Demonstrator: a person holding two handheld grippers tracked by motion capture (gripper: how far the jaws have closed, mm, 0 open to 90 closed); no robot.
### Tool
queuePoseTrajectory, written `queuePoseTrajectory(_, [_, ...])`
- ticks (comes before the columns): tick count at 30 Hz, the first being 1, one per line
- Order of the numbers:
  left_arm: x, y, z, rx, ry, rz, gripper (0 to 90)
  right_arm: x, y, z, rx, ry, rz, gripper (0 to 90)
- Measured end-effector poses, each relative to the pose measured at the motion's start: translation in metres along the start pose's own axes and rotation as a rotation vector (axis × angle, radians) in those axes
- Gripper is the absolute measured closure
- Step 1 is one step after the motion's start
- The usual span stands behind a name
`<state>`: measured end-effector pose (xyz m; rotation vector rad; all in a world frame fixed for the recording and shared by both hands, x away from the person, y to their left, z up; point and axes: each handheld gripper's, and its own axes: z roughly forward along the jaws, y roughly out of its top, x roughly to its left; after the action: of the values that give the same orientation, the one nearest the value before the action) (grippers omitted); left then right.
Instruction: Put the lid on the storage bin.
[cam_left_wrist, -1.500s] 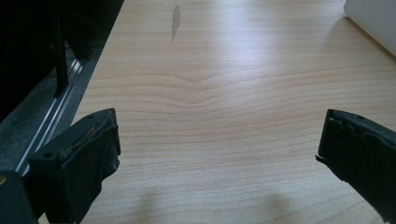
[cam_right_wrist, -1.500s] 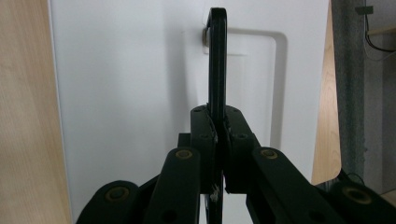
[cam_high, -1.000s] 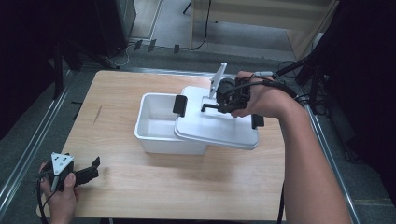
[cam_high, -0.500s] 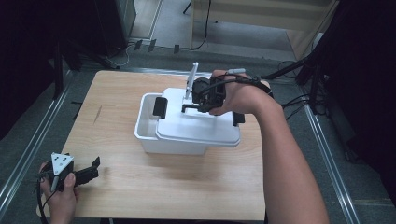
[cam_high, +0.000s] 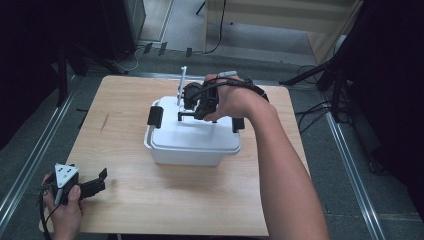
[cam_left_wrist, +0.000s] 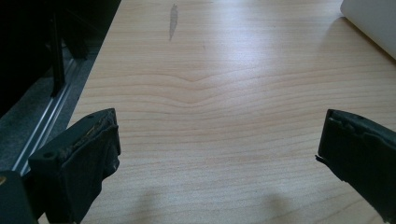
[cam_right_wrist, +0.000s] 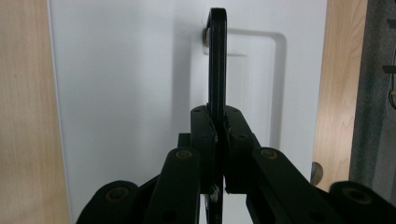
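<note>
Carrying the flat white plastic lid (cam_high: 195, 137) leftward across the light wooden worktop (cam_high: 125, 130) since a second ago, now sitting over the white rectangular plastic box (cam_high: 186, 156) instead of hanging off its right side. Resting near the worktop's front left corner, gripped by the person's left hand (cam_high: 62, 212): left hand-held gripper (cam_high: 102, 180), jaws standing wide apart, nothing between them, bare wood ahead in the left gripper view (cam_left_wrist: 219, 154). Lying at the worktop's middle: box under lid, black latch (cam_high: 155, 116) on its left end, another black latch (cam_high: 238, 124) on its right. Clamping the lid's thin black upright handle (cam_right_wrist: 217, 60) edge-on between pressed jaws: right hand-held gripper (cam_right_wrist: 217, 123), above the lid's centre in the high view (cam_high: 186, 116).
</note>
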<state>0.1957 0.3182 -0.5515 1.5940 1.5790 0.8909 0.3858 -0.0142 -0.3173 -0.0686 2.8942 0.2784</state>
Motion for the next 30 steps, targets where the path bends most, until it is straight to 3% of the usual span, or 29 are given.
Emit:
queuePoseTrajectory(27, [0.0,0.0,0.0,0.002,-0.006,0.001,0.0,-0.011,0.029,0.033,0.039,0.003,-0.006,84.8])
queuePoseTrajectory(30, [0.0,0.0,0.0,0.001,-0.005,-0.001,0.0,-0.008,0.028,0.033,0.043,-0.003,-0.031,78.5])
